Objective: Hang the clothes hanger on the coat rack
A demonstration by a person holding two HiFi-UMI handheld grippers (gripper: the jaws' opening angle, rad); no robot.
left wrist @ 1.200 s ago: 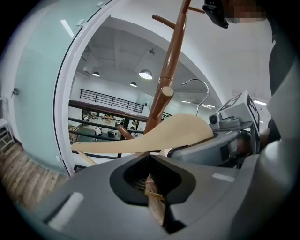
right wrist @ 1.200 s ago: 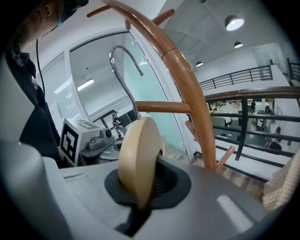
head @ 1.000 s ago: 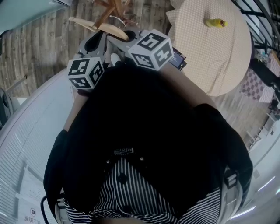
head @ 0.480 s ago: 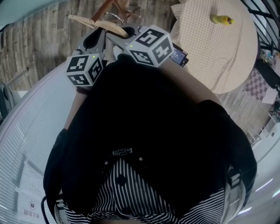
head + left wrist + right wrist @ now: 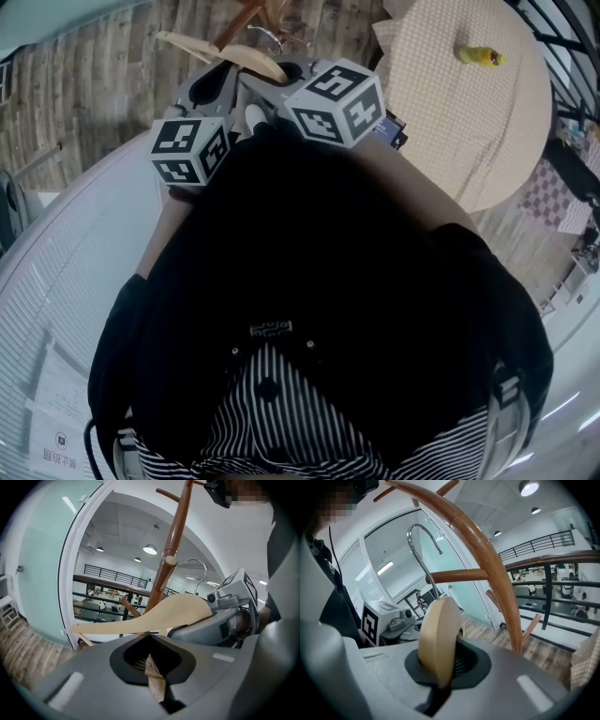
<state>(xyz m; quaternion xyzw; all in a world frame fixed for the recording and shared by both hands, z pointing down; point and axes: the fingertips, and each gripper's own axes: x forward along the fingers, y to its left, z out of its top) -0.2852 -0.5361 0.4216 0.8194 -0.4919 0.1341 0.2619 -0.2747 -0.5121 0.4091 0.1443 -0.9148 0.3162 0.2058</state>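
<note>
The hanger [image 5: 154,618] was up in the air beside the rack [image 5: 176,531], carried by both tongs. The right tongs [image 5: 442,670] were clamped on its thick pale shoulder, seen edge-on. The left tongs [image 5: 153,663] were closed on a thin wooden strip that seemed to be its lower part. Its steel hook [image 5: 419,545] stood upright close to a peg [image 5: 461,576], though whether it was over that peg could not be told. The hanger looked like light, rigid wood with a smooth, rounded finish, so it would probably not bend but might slide or pivot between the pads if held loosely. The broad shoulder near the neck seemed the best place to hold it, since that leaves the hook free and lets its opening be steered. The thin strip looked the weaker part and likely wanted only a gentle, steadying grip.
</note>
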